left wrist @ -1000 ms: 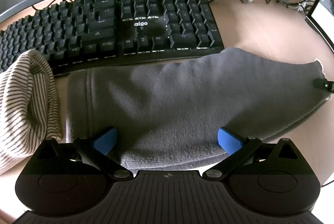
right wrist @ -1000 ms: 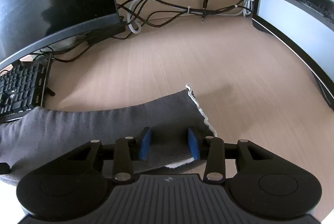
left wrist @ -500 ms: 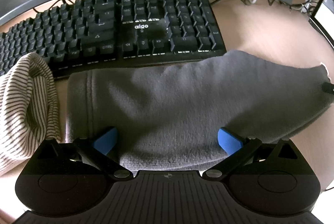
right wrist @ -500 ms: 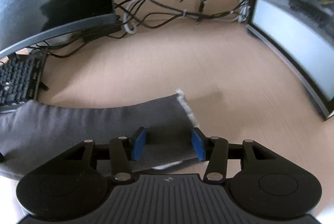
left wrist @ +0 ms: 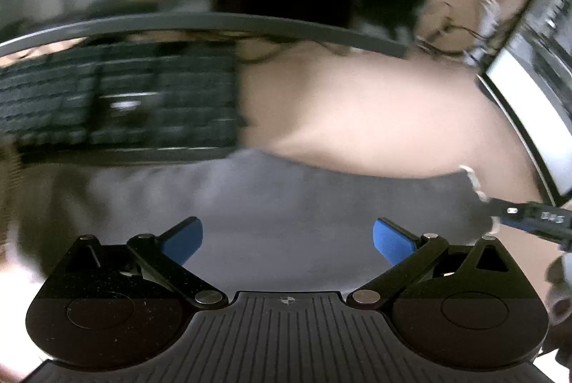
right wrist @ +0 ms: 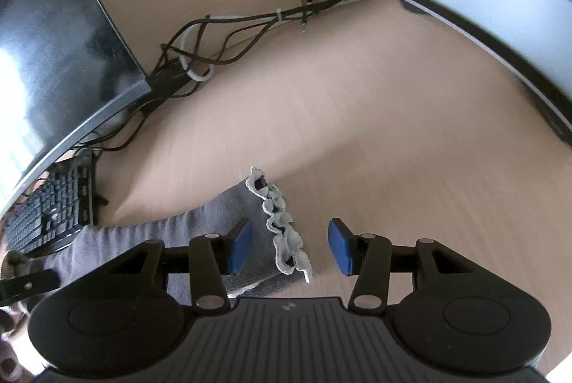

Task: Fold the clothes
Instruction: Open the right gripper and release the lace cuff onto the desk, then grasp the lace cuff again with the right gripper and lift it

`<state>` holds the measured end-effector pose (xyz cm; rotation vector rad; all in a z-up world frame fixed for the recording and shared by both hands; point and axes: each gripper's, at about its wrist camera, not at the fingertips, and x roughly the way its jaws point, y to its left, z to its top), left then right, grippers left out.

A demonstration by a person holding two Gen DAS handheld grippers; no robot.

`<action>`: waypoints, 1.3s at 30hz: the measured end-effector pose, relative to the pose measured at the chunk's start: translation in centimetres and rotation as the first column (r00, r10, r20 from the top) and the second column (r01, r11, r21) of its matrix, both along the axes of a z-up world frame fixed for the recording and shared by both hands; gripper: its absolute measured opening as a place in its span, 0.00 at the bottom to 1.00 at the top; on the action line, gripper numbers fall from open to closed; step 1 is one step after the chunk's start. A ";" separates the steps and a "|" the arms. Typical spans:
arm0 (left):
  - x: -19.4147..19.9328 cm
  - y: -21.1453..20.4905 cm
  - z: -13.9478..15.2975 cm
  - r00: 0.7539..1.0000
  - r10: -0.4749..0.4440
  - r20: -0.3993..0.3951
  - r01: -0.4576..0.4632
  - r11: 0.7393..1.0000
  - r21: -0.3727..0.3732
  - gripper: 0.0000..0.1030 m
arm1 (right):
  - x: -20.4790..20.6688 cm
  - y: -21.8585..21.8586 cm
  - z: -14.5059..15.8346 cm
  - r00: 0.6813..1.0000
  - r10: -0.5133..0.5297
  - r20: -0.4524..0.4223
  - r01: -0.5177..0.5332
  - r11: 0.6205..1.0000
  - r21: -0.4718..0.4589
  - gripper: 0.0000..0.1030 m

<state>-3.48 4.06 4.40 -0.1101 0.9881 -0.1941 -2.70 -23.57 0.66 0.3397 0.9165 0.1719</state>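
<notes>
Both jaws spread — the left gripper (left wrist: 287, 238) and right gripper (right wrist: 289, 247) over the grey garment (left wrist: 286, 200).

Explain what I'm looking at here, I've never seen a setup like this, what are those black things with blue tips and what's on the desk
Those are two hand-held claws a person carries, each with a camera looking out along its blue fingers. One picture is from the left claw, blurred by motion; the other from the right claw. Both stand open and grip nothing. On the wooden desk lies a grey garment with a frilly white edge, which sits between the right claw's fingers. Behind it are a black keyboard, a dark monitor and tangled cables.
</notes>
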 end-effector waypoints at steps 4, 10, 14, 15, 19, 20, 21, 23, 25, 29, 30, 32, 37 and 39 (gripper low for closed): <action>1.2 -4.3 -0.7 0.998 -0.052 -0.041 0.052 0.999 -0.003 1.00 | 0.1 -1.4 -1.0 0.999 0.021 -0.040 -0.017 0.995 0.101 0.46; 2.0 -7.1 -2.3 0.990 -0.076 -0.117 0.074 0.997 -0.022 1.00 | 0.2 -2.5 -2.4 0.992 0.027 -0.126 0.009 0.963 0.271 0.45; 2.5 -8.9 -3.4 0.982 -0.092 -0.167 0.087 0.996 -0.036 1.00 | 0.7 -2.4 -2.8 0.992 0.017 -0.126 0.021 0.956 0.294 0.45; 2.6 -9.1 -3.7 0.980 -0.093 -0.178 0.087 0.995 -0.038 1.00 | 0.8 -2.3 -2.9 0.992 0.018 -0.123 0.020 0.953 0.302 0.45; 2.4 -9.2 -4.0 0.979 -0.107 -0.175 0.103 0.994 -0.031 1.00 | 1.2 -1.6 -3.3 0.993 0.039 -0.110 -0.001 0.944 0.330 0.40; 2.3 -9.2 -4.1 0.979 -0.112 -0.171 0.108 0.994 -0.031 1.00 | 1.3 -1.4 -3.5 0.993 0.050 -0.107 -0.011 0.942 0.336 0.33; 2.2 -9.1 -4.2 0.979 -0.116 -0.165 0.112 0.993 -0.032 1.00 | 1.4 -1.0 -3.6 0.993 0.058 -0.102 -0.020 0.941 0.338 0.28; 1.9 -8.9 -4.2 0.981 -0.121 -0.151 0.117 0.993 -0.034 1.00 | 1.4 -0.4 -3.8 0.994 0.063 -0.085 -0.031 0.943 0.330 0.25; 1.6 -8.7 -4.3 0.982 -0.125 -0.140 0.120 0.992 -0.045 1.00 | 1.4 0.0 -3.7 0.996 0.067 -0.055 -0.048 0.952 0.302 0.24; 1.9 -8.3 -4.1 0.978 -0.135 -0.158 0.126 0.990 -0.066 1.00 | 1.2 1.0 -3.0 0.996 0.089 0.015 -0.090 0.972 0.216 0.21; 2.1 -8.2 -4.1 0.977 -0.138 -0.163 0.128 0.989 -0.070 1.00 | 1.1 1.3 -2.8 0.994 0.100 0.036 -0.105 0.976 0.189 0.19; 2.3 -8.0 -4.0 0.974 -0.144 -0.175 0.132 0.988 -0.080 1.00 | 0.8 1.6 -2.4 0.990 0.120 0.079 -0.130 0.980 0.147 0.18; 3.5 -7.2 -3.4 0.968 -0.099 -0.230 0.074 0.990 -0.118 1.00 | 0.6 2.4 -1.7 0.970 0.188 0.154 -0.199 0.978 0.060 0.17; 3.9 -7.1 -2.9 0.971 -0.071 -0.227 0.048 0.993 -0.105 1.00 | 0.2 3.1 -1.5 0.956 0.230 0.183 -0.234 0.972 0.002 0.17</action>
